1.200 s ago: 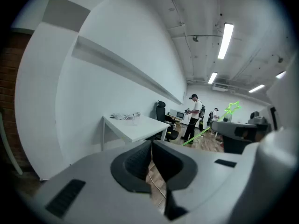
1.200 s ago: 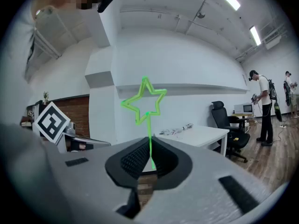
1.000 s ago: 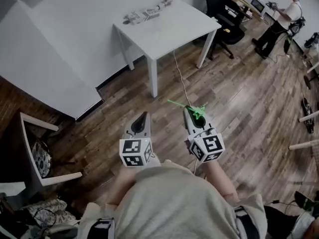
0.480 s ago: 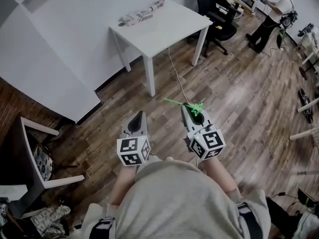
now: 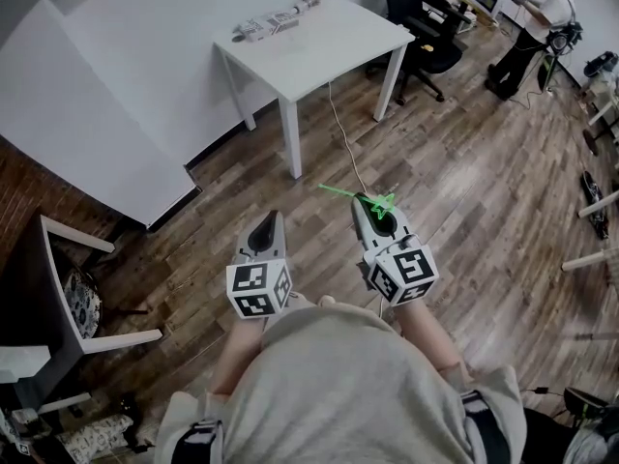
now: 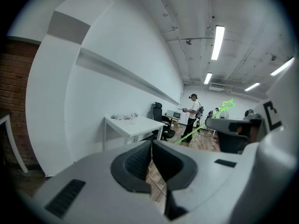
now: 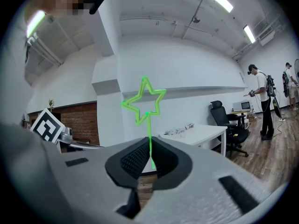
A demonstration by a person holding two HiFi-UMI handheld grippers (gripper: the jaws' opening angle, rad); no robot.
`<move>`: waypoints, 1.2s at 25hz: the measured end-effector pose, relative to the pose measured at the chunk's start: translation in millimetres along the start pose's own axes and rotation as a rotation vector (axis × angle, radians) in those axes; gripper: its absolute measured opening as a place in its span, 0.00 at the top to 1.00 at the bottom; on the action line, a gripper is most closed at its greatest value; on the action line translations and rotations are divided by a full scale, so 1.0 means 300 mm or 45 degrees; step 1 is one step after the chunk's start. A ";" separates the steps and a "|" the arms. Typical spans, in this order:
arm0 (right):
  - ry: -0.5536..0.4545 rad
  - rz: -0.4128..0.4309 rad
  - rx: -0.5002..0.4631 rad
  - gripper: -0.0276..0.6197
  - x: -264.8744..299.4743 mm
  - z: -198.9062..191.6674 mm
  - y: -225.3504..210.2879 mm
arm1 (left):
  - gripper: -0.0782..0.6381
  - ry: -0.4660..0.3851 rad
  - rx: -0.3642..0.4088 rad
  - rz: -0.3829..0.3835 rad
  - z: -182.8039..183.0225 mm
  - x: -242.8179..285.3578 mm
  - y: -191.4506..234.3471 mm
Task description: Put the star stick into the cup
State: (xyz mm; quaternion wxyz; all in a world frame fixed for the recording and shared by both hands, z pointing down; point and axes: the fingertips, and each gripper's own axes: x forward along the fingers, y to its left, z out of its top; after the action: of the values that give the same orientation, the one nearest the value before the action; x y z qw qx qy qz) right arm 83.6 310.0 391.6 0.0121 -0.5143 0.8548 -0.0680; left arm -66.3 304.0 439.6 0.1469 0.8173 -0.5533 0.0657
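The green star stick (image 5: pixel 360 197) is clamped in my right gripper (image 5: pixel 370 204), which is shut on its thin shaft. Its star (image 7: pixel 144 101) stands up above the jaws in the right gripper view, and the shaft (image 7: pixel 150 152) runs down between the pads. My left gripper (image 5: pixel 268 222) hangs beside it on the left, shut with nothing in it (image 6: pixel 152 146). Both are held over the wooden floor, well short of the white table (image 5: pixel 319 46). Small items (image 5: pixel 280 14) lie at the table's far edge. I cannot make out a cup among them.
A black office chair (image 5: pixel 422 15) stands right of the table. A person (image 5: pixel 534 17) stands at the far right by a desk. A white chair frame (image 5: pixel 70 288) is at my left against the brick wall. A cable (image 5: pixel 340 133) runs across the floor from under the table.
Both grippers keep the same pose with the star stick still held. The view has shifted slightly; the table sits a little nearer the top of the picture.
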 end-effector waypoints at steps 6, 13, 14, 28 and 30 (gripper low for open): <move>-0.001 0.019 -0.012 0.94 -0.016 -0.003 -0.001 | 0.88 -0.003 -0.001 0.012 -0.011 -0.010 -0.017; 0.012 0.046 0.027 0.94 -0.016 -0.027 -0.004 | 0.88 0.026 -0.016 0.035 -0.048 -0.025 -0.018; 0.014 0.046 0.035 0.94 -0.012 -0.031 -0.008 | 0.88 0.034 -0.019 0.038 -0.055 -0.023 -0.016; 0.051 0.017 0.083 0.94 0.199 -0.058 -0.171 | 0.88 0.064 -0.039 0.012 -0.031 0.241 0.040; 0.043 0.008 0.078 0.94 0.260 -0.043 -0.205 | 0.88 0.064 -0.040 0.005 -0.010 0.306 0.065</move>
State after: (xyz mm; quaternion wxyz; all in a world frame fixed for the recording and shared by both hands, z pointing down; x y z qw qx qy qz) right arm 99.7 214.4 416.1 0.0137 -0.5097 0.8541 -0.1026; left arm -49.3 217.0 470.5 0.1734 0.8118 -0.5521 0.0779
